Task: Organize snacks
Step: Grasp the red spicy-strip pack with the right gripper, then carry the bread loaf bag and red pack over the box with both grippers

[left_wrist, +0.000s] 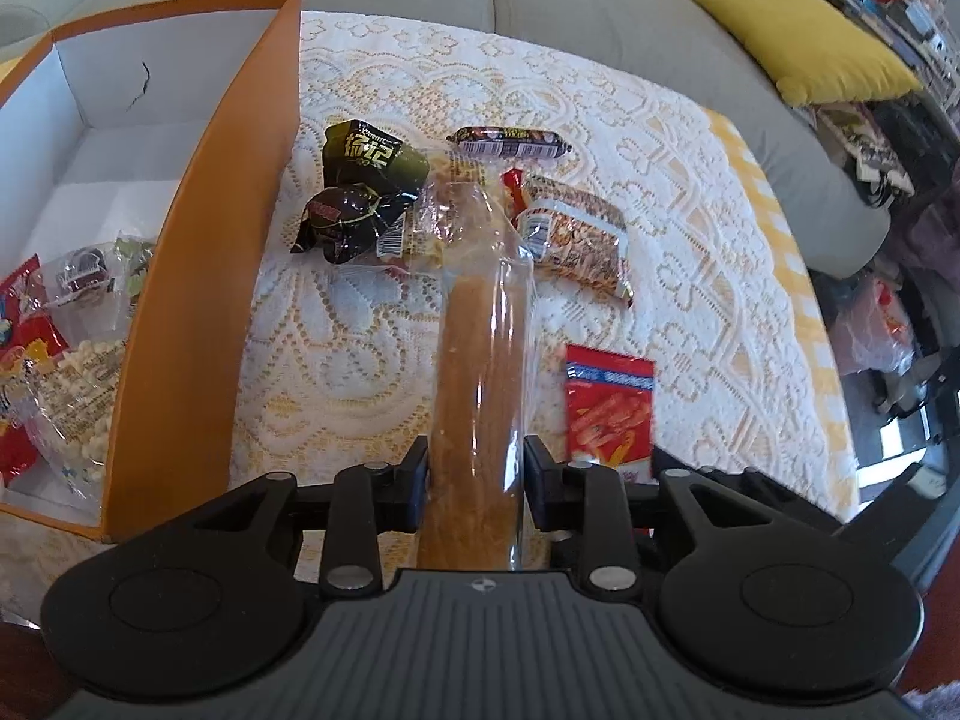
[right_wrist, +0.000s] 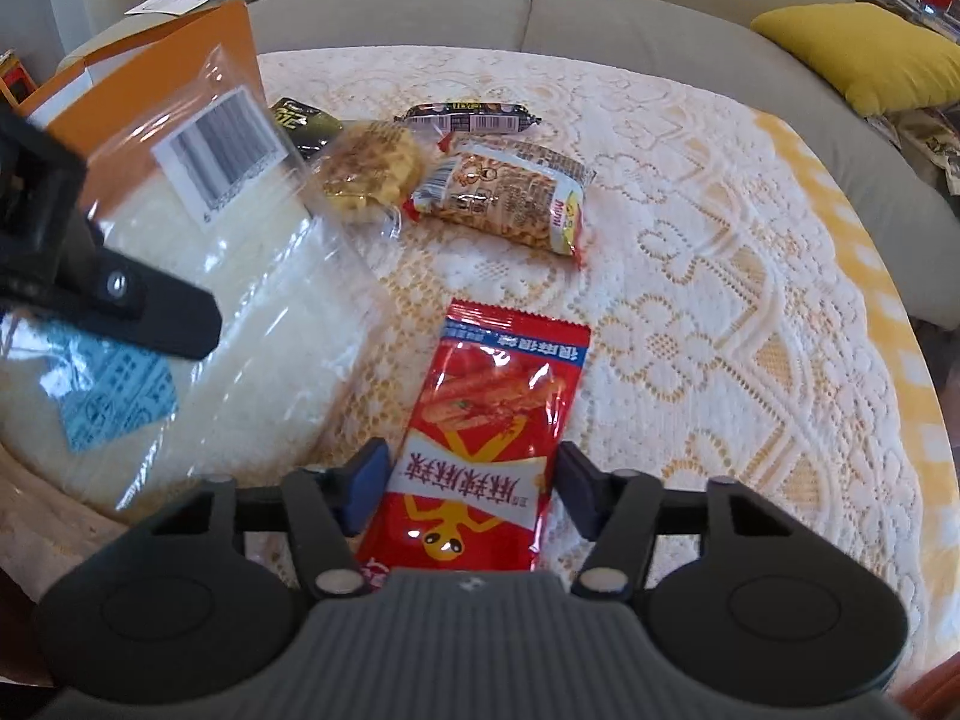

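My left gripper (left_wrist: 475,480) is shut on a clear-wrapped bread pack (left_wrist: 480,372), seen edge-on, held above the table. The same pack shows flat in the right wrist view (right_wrist: 240,300), with the left gripper's finger (right_wrist: 150,312) across it. My right gripper (right_wrist: 468,480) is open, its fingers either side of a red snack packet (right_wrist: 486,444) lying on the lace cloth; the packet also shows in the left wrist view (left_wrist: 609,408). The orange box (left_wrist: 198,276) at left holds several snacks (left_wrist: 60,360).
On the cloth lie dark green packets (left_wrist: 366,192), a black sausage stick (left_wrist: 510,143), a peanut pack (right_wrist: 504,195) and a waffle pack (right_wrist: 372,171). A grey sofa (right_wrist: 540,18) with a yellow cushion (right_wrist: 870,54) lies behind the table.
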`<state>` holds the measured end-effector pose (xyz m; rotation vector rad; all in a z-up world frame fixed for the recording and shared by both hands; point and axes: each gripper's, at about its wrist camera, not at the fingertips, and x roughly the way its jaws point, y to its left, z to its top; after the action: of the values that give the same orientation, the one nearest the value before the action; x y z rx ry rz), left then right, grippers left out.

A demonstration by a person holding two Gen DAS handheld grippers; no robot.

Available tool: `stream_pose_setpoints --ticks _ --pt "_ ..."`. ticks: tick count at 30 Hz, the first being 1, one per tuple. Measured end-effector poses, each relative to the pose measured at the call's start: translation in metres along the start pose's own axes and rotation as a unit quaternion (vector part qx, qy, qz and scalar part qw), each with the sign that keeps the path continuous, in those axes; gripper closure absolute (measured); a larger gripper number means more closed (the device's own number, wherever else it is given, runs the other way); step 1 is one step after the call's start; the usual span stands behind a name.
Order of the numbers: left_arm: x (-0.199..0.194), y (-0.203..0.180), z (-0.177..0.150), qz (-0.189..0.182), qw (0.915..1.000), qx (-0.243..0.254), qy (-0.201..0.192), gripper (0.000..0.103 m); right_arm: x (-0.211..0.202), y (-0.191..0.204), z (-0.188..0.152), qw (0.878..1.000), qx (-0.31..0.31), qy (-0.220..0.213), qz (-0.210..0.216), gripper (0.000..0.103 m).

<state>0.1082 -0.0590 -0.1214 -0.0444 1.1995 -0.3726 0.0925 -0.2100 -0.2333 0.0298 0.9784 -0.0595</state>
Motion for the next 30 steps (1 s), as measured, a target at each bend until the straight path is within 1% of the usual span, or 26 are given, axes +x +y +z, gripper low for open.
stream_pose_setpoints --ticks 3,6,11,17,20,24,30 --pt "-0.001 0.002 0.000 -0.010 0.9999 -0.005 -0.002 0.071 -0.001 -0.009 0.003 1.000 0.025 0.006 0.014 0.055" --pt "-0.004 0.003 -0.001 -0.029 0.9995 -0.014 -0.009 0.073 -0.004 -0.021 0.006 0.998 0.056 0.008 0.030 0.060" --pt "-0.011 0.000 -0.004 -0.029 0.9993 -0.018 -0.018 0.074 -0.016 -0.032 0.010 0.996 0.080 -0.004 0.045 0.081" --pt "-0.031 0.001 -0.005 -0.031 0.9986 -0.023 -0.036 0.074 -0.033 -0.036 0.015 0.994 0.081 -0.027 0.067 0.085" --pt "-0.046 0.002 -0.005 -0.042 0.9975 -0.030 -0.049 0.074 -0.049 -0.033 0.020 0.993 0.076 -0.048 0.082 0.085" --pt "-0.074 0.005 0.000 -0.055 0.9944 -0.041 -0.081 0.074 -0.075 -0.026 0.030 0.990 0.054 -0.089 0.095 0.085" --pt "-0.119 0.026 0.016 -0.045 0.9868 -0.071 -0.139 0.074 -0.107 -0.010 0.056 0.982 0.028 -0.123 0.139 0.085"
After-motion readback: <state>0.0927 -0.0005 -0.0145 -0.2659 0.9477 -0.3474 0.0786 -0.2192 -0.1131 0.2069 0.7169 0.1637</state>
